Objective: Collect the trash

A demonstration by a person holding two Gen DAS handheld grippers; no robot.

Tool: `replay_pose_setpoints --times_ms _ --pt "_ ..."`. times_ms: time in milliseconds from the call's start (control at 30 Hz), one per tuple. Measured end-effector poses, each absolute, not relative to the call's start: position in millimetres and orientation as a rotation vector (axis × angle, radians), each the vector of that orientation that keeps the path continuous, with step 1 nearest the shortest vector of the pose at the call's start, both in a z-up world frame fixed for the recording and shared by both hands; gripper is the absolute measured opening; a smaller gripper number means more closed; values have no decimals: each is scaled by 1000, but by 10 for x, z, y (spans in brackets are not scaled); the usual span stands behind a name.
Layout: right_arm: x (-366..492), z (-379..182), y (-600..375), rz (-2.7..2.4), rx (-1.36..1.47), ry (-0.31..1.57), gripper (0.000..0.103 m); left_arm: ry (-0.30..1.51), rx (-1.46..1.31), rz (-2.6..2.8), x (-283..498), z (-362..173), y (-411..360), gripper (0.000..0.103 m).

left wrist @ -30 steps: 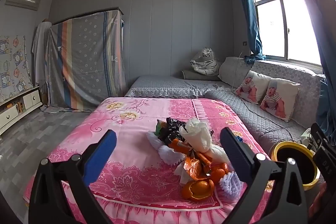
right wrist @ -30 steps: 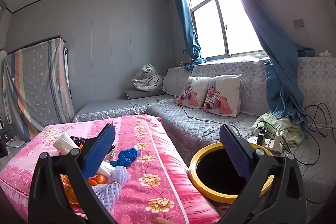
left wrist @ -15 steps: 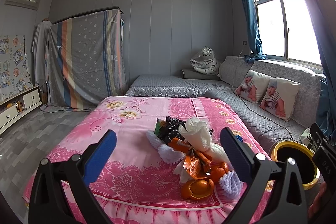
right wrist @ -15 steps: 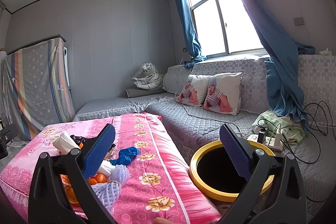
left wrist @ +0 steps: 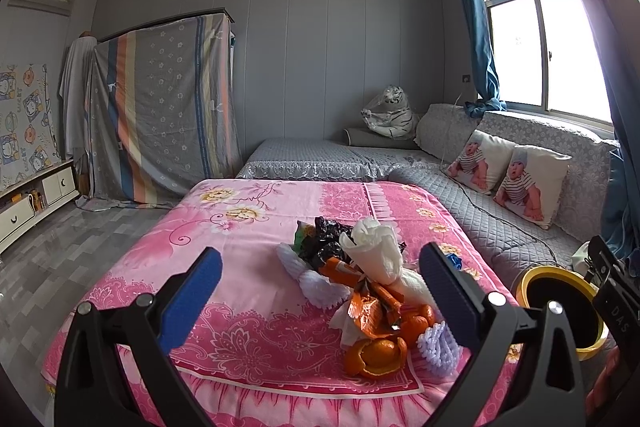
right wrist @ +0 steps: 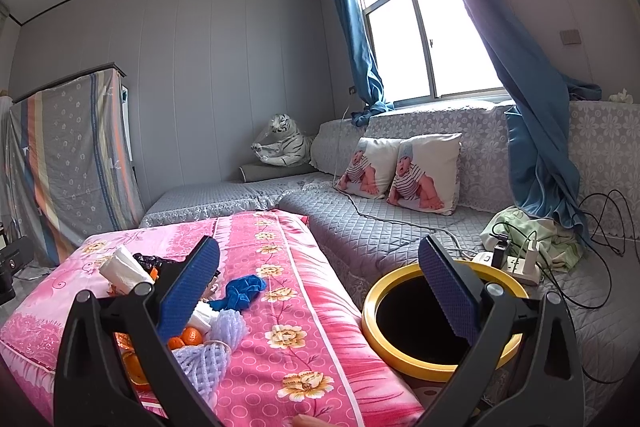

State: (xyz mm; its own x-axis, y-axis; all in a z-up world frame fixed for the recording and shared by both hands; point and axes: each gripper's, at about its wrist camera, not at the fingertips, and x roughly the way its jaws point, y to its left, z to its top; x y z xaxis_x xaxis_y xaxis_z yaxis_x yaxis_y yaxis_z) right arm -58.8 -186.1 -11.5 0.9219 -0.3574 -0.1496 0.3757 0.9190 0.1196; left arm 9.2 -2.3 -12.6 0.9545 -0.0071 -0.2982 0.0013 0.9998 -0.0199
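A pink floral bed [left wrist: 248,267] carries the trash pile [left wrist: 368,283], lying ahead between the left tongs' [left wrist: 320,291] wide-open fingers. The right tongs [right wrist: 320,291], also spread, hover near the yellow-rimmed bin [right wrist: 384,331]; trash lies left.

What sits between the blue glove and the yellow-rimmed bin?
Nothing: in the right wrist view only bare pink bedspread separates the blue glove from the yellow-rimmed bin.

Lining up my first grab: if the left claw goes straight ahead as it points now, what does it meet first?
Most likely the rolled white paper atop the trash pile on the pink bedspread; depth is uncertain. The left claw is open and empty.
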Motion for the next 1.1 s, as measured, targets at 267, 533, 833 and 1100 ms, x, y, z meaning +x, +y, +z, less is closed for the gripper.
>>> replay_pose_setpoints --times_ms 267,533,833,1100 --pt "-577 -126 -1866 -377 150 132 95 316 -29 -6 90 -140 -10 95" --pt "-579 -130 -1864 -378 149 132 95 319 -30 -9 98 -130 -4 95" --pt "-578 -130 -1864 -375 152 134 95 322 -29 -9 99 -136 4 95" --pt "-571 -143 -1864 -374 152 136 95 322 -30 -10 99 -133 5 95"
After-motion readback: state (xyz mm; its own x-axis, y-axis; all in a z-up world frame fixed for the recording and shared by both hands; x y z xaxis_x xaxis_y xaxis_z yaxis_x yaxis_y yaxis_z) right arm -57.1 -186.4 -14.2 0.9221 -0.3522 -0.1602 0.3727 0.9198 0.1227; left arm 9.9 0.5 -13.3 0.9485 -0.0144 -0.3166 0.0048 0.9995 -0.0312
